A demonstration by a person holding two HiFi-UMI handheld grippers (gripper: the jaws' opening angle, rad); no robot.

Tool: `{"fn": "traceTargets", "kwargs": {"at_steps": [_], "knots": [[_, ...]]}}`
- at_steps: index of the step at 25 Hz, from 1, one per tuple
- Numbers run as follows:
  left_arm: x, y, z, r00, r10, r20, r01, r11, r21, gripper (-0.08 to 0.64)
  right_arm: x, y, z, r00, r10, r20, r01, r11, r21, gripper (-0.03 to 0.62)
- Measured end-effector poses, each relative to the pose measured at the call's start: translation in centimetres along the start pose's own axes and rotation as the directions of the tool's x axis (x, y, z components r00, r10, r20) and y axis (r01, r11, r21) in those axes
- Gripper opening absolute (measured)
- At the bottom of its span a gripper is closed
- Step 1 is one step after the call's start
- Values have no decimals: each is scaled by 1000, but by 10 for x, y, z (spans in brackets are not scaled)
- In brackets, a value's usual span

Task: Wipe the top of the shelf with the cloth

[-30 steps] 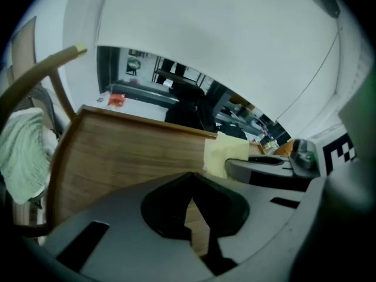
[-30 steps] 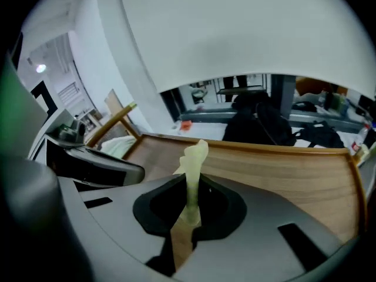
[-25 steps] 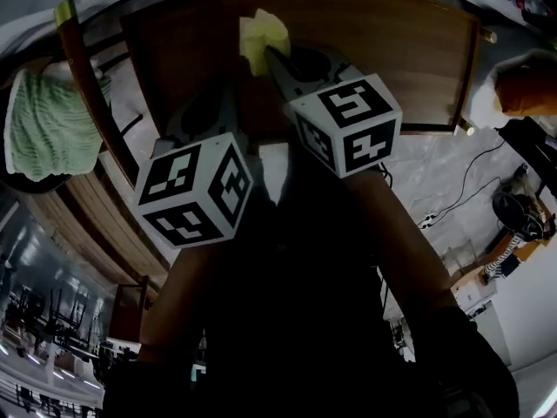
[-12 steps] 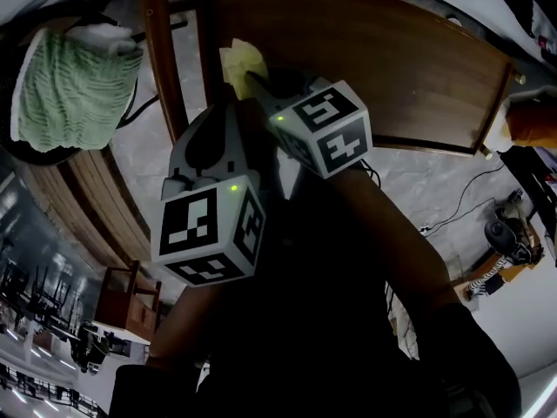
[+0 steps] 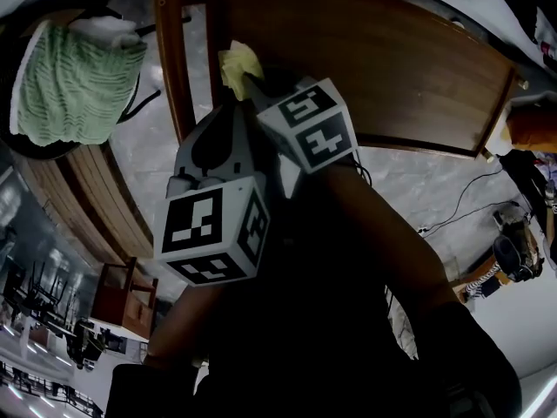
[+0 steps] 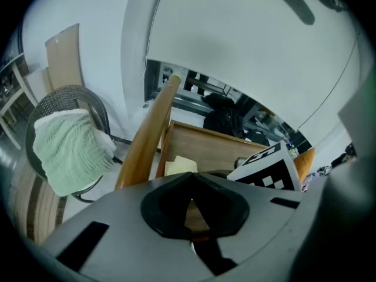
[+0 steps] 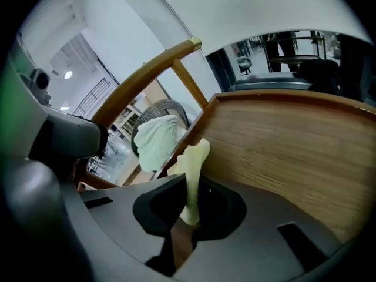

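Note:
The brown wooden shelf top [image 5: 392, 68] fills the upper middle of the head view. A pale yellow cloth [image 5: 237, 64] lies bunched near its left edge. My right gripper [image 5: 247, 82] is shut on that cloth; in the right gripper view the cloth [image 7: 192, 169] stands up between the jaws of the right gripper [image 7: 191, 203], over the shelf top [image 7: 294, 151]. My left gripper [image 5: 224, 116] hovers just beside it, nearer to me. Its jaws meet at the tip of the left gripper [image 6: 191, 181] with nothing between them. The cloth [image 6: 181, 166] and shelf top [image 6: 214, 145] lie just ahead.
A slanted wooden rail [image 5: 170, 50] runs along the shelf's left side. Beyond it a green towel [image 5: 74, 81] hangs over a round wicker chair [image 6: 73, 96]. Cables [image 5: 452, 207] trail over the grey floor at the right. An orange object [image 5: 533, 127] is by the shelf's right end.
The right gripper has dragged the yellow cloth leftward to the shelf top's left edge. The left gripper has moved up close beside it.

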State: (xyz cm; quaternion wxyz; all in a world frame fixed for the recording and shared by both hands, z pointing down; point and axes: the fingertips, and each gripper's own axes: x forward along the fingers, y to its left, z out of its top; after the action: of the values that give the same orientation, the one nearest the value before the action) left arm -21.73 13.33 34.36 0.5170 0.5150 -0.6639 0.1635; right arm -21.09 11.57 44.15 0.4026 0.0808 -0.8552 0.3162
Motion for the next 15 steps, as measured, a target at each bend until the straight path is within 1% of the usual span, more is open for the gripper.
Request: {"fn": "traceTargets", "kwargs": {"at_steps": [4, 6, 10, 15], "knots": [[12, -2, 3, 999, 29, 22, -30, 999, 27, 11, -13, -15, -5, 1000, -28, 4, 28, 1000, -6, 41], [21, -7, 0, 999, 39, 19, -40, 999, 34, 11, -25, -23, -9, 999, -44, 10, 44, 999, 1, 41], [45, -26, -14, 999, 38, -19, -36, 997, 73, 11, -47, -44, -19, 997, -75, 21, 75, 997, 21, 41], [71, -61, -31, 998, 14, -56, -10, 997, 75, 11, -79, -76, -34, 993, -116, 36, 114, 993, 43, 41]]}}
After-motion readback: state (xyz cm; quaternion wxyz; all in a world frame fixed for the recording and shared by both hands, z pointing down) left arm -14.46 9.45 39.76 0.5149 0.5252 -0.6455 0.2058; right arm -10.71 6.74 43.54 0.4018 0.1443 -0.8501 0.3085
